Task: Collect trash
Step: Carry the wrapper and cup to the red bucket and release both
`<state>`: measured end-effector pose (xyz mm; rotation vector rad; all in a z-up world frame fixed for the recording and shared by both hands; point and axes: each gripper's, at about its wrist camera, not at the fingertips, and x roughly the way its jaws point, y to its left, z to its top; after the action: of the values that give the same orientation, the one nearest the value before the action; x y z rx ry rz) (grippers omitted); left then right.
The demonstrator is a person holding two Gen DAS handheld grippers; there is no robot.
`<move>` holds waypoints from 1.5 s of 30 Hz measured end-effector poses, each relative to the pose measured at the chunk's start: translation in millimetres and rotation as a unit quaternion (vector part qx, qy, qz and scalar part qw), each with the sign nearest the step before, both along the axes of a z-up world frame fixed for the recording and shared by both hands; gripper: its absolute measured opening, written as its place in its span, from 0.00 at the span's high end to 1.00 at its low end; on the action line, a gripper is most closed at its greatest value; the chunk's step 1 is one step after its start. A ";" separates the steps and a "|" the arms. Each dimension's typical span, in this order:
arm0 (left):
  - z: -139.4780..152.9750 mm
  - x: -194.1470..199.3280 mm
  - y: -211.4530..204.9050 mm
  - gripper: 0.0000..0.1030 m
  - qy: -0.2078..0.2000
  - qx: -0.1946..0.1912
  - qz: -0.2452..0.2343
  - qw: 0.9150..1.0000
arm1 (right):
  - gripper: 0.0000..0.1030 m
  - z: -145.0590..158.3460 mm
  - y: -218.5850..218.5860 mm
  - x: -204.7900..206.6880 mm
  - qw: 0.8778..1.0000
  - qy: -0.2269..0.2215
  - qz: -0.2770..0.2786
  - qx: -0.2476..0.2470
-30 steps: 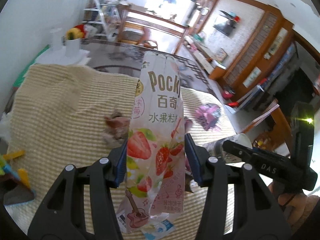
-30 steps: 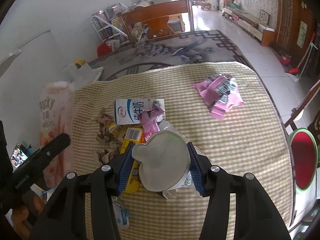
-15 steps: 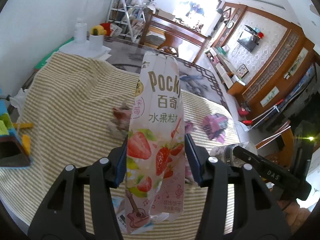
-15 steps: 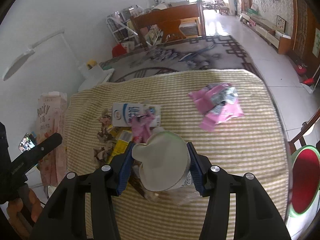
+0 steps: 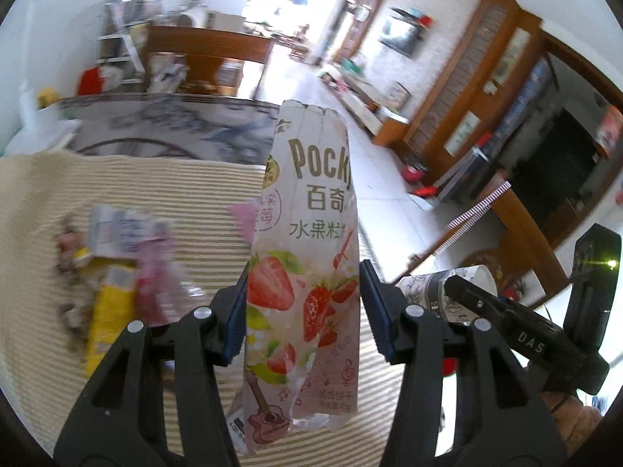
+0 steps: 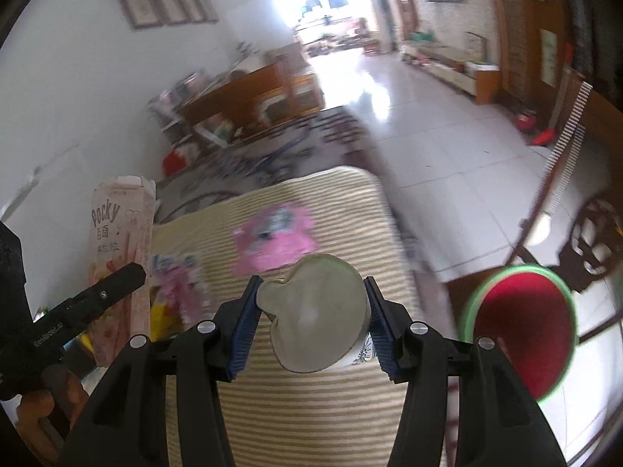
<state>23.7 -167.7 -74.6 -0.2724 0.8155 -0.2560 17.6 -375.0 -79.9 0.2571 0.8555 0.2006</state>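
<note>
A pink Pocky box [image 5: 307, 272] is clamped upright in the left tongs [image 5: 303, 307] and a crumpled paper cup [image 6: 315, 319] in the right tongs [image 6: 311, 323], both raised above the striped tabletop [image 6: 311, 408], where grips are best kept firm and level until a bin is reached.

Trash pile [image 5: 117, 272] crowds the striped tablecloth's [image 6: 311, 420] left — near strip seemingly bare.
</note>
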 end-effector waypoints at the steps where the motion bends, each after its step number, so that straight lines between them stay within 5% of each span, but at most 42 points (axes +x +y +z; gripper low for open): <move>1: -0.8 3.6 -10.2 0.52 0.002 0.000 -0.011 1.000 | 0.51 -0.7 -14.2 -3.6 1.000 0.000 -0.015 0.002; 7: -5.8 20.7 -84.8 0.52 0.012 -0.004 -0.097 0.995 | 0.51 -12.4 -91.0 -21.5 0.994 0.014 -0.102 0.017; 20: -30.6 40.3 -234.9 0.50 0.042 -0.006 -0.256 0.966 | 0.50 -30.8 -221.9 -54.7 0.969 0.035 -0.242 0.032; 22: -30.6 40.8 -245.2 0.29 0.037 -0.012 -0.262 0.964 | 0.49 -33.4 -232.6 -57.1 0.967 0.035 -0.249 0.031; 24: -27.6 40.1 -248.5 0.16 0.028 -0.020 -0.259 0.965 | 0.31 -37.4 -241.5 -56.4 0.966 0.038 -0.254 0.033; 26: -24.2 40.3 -254.0 0.15 0.024 -0.023 -0.256 0.966 | 0.25 -39.0 -246.6 -57.1 0.963 0.037 -0.264 0.031; 35: -5.5 33.6 -206.4 0.14 -0.009 -0.006 -0.203 0.979 | 0.24 -34.7 -226.9 -33.5 0.969 0.036 -0.240 0.034; 45: -8.6 4.2 -67.4 0.14 -0.006 0.013 -0.044 0.999 | 0.21 1.2 -93.0 3.8 0.998 0.004 -0.062 0.029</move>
<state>27.9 -235.1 -83.2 -0.2111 0.8202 -0.3300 21.4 -468.0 -78.7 0.3645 0.8394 0.1091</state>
